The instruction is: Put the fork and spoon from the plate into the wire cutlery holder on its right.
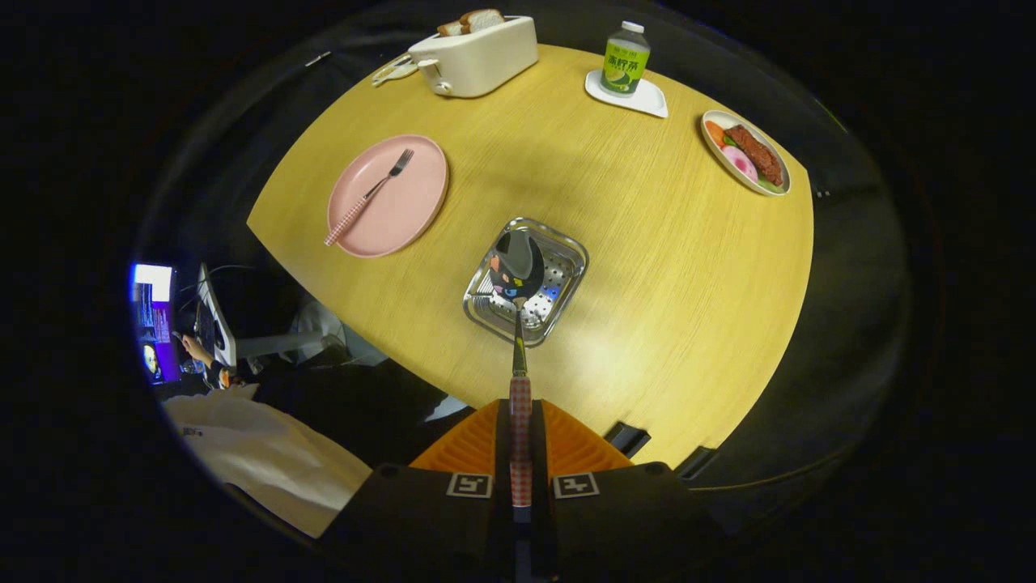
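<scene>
My gripper (520,421) is shut on the checked handle of the spoon (518,275). The spoon points straight ahead from the fingers, and its bowl hangs over the metal cutlery holder (566,267), a shiny perforated tray on the wooden table just beyond the fingers. Whether the bowl touches the holder I cannot tell. Left of the holder lies the pink plate (405,210). On it rests the fork (368,197), checked handle toward me, tines pointing away.
A white toaster (477,57) with bread stands at the table's far side. A green bottle (626,58) sits on a white coaster (647,99) to its right. A plate of food (745,152) lies far right. The table edge (388,356) runs near me.
</scene>
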`<state>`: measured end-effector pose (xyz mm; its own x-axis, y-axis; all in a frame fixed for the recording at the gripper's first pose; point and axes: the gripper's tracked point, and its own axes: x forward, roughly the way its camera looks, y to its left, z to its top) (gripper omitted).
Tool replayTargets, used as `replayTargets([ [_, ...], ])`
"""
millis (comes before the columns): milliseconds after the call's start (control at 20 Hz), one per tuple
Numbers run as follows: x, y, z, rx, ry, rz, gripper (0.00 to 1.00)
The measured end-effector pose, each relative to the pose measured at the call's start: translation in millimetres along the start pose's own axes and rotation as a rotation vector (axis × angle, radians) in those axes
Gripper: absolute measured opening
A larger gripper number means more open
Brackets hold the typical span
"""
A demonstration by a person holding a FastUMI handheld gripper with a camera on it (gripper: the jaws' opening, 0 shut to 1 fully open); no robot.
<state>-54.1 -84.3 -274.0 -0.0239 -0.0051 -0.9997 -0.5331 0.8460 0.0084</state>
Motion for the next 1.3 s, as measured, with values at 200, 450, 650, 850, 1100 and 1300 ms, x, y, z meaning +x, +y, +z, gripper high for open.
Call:
replayTargets([
  [200,18.0,-9.9,1.9,-0.038,0.129,0.001,0.12],
  [450,40.0,-13.8,15.9,-0.064,0.255,0.022,0.13],
  [650,46.0,-14.2,20.7,-0.047,0.319,0.029,0.13],
  [850,43.8,-13.4,29.4,-0.024,0.281,0.049,0.16],
  [1100,21.5,-15.7,42.0,0.013,0.183,0.076,0.57],
  [1300,-4.1,-14.9,55.4,0.059,0.049,0.105,0.96],
])
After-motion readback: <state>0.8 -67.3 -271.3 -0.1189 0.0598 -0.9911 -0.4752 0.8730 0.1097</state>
